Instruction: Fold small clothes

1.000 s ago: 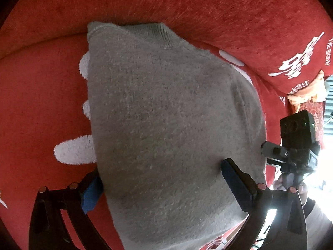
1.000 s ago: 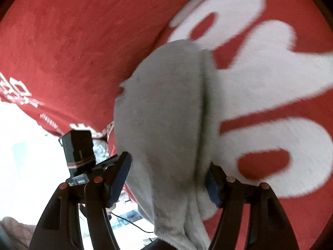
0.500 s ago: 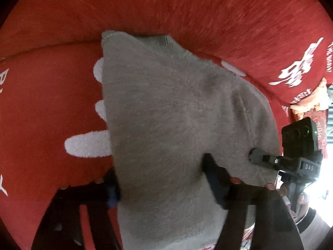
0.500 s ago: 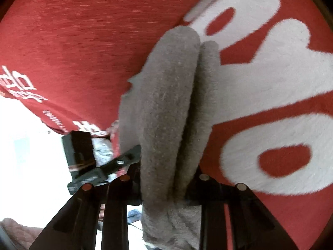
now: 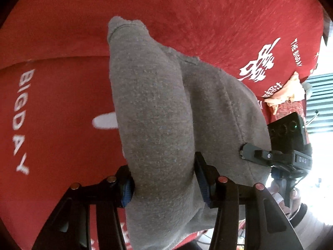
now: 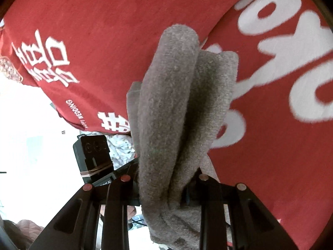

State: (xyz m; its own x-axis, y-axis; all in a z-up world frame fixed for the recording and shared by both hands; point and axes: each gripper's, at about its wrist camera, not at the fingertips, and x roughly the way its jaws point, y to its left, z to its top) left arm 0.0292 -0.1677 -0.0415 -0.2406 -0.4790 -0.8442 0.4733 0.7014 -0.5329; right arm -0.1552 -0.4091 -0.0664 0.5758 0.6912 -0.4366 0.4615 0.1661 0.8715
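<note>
A small grey knitted garment (image 5: 156,112) lies bunched over a red printed blanket (image 5: 58,108). My left gripper (image 5: 164,179) is shut on a thick fold of the garment's near edge. In the right wrist view the same garment (image 6: 172,112) stands up in folds, and my right gripper (image 6: 164,185) is shut on its near end. The right gripper also shows in the left wrist view (image 5: 276,156) at the garment's right edge. The left gripper's body shows in the right wrist view (image 6: 93,158), left of the cloth.
The red blanket with white lettering (image 6: 281,125) covers a soft seat and its raised back (image 5: 187,10). Orange and patterned cloth (image 5: 287,91) lies past the blanket's right edge. Bright, washed-out space lies beyond the blanket's edge (image 6: 31,135).
Both grippers went from open around the garment's edge to shut on it. The cloth has been gathered into narrower, raised folds and lifted off the blanket.
</note>
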